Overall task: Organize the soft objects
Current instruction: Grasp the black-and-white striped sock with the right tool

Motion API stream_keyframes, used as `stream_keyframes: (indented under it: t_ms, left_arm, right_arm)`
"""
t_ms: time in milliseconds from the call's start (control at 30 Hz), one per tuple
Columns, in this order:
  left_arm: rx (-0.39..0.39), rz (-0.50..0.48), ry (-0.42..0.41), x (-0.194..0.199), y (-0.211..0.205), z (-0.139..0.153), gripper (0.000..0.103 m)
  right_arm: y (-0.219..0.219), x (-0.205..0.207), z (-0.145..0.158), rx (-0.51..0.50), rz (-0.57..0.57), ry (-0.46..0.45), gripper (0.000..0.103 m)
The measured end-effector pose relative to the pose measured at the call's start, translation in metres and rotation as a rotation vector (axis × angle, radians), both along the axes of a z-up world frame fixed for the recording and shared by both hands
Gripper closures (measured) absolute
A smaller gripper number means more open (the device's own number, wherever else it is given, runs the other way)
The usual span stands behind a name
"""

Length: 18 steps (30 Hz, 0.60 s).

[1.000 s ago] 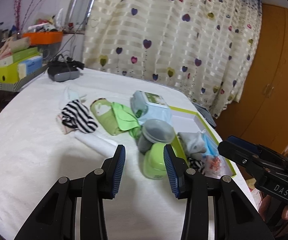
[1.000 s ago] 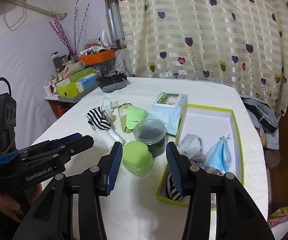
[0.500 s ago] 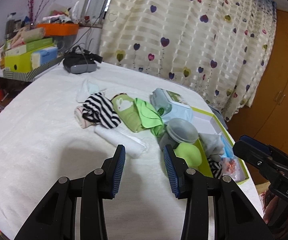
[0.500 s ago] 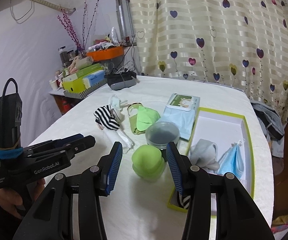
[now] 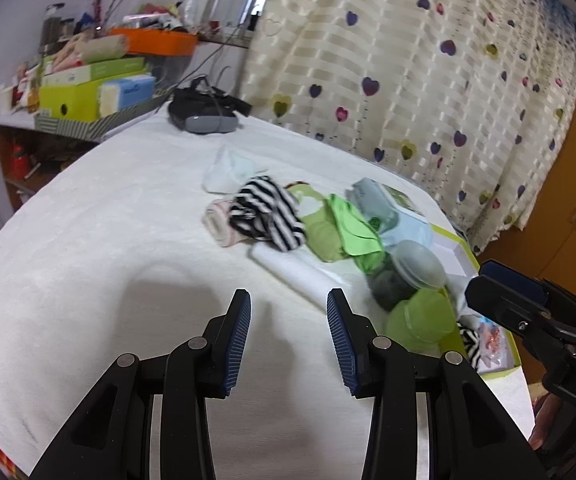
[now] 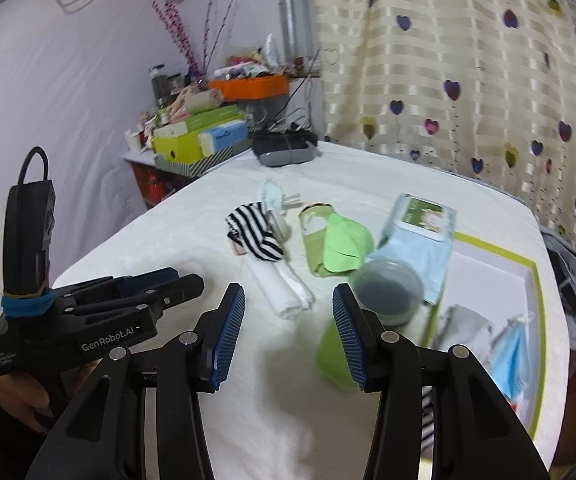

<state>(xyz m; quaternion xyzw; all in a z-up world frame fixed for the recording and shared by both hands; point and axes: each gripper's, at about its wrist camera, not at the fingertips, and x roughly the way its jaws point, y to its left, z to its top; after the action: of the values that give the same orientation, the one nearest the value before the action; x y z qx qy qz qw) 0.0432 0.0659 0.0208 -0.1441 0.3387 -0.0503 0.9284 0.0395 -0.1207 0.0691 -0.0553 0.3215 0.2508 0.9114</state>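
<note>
On the white tablecloth lies a row of soft items: a black-and-white striped sock (image 5: 266,216) (image 6: 254,236), a pink sock (image 5: 218,226), a rolled white cloth (image 5: 299,272) (image 6: 284,288) and green cloths (image 5: 339,232) (image 6: 335,244). A green-rimmed white box (image 6: 527,280) at the right holds a grey sock (image 6: 467,328) and a blue face mask (image 6: 515,352). My left gripper (image 5: 288,332) stands open above bare cloth, short of the white roll. My right gripper (image 6: 288,332) is open too, with the white roll just beyond its fingers and nothing between them.
A grey-lidded jar (image 6: 391,292) and a green lidded tub (image 5: 423,320) stand beside the box, a wipes pack (image 6: 423,224) behind them. A black headset (image 5: 204,114) lies at the far edge. Boxes and an orange tray (image 5: 152,42) crowd a shelf at the left. A heart-print curtain (image 5: 407,80) hangs behind.
Both grippers have swung left: the jar and green tub slid from between the fingers to the right, and the white roll and socks came toward the middle. The jaw openings look the same.
</note>
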Motion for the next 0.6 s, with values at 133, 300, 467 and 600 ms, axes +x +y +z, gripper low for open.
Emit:
stream_keyframes:
  t_ms: [133,300,467,600]
  left_arm:
    - [-0.005,0.027,0.006,0.002,0.017,-0.005,0.064]
    - [-0.014,0.056,0.028,0.007,0.036,-0.013,0.064]
    - [-0.029,0.084,0.031,0.011,0.053,-0.017,0.064]
    - [-0.048,0.102,0.036,0.013,0.064,-0.021,0.064]
  right_arm:
    - [0.021,0.012,-0.008,-0.016,0.037,0.022,0.056]
    - [0.044,0.028,-0.020,-0.045,0.060,0.054,0.056]
    - [0.063,0.046,-0.033,-0.071,0.073,0.097,0.056]
    - [0.078,0.065,-0.037,-0.078,0.072,0.109,0.056]
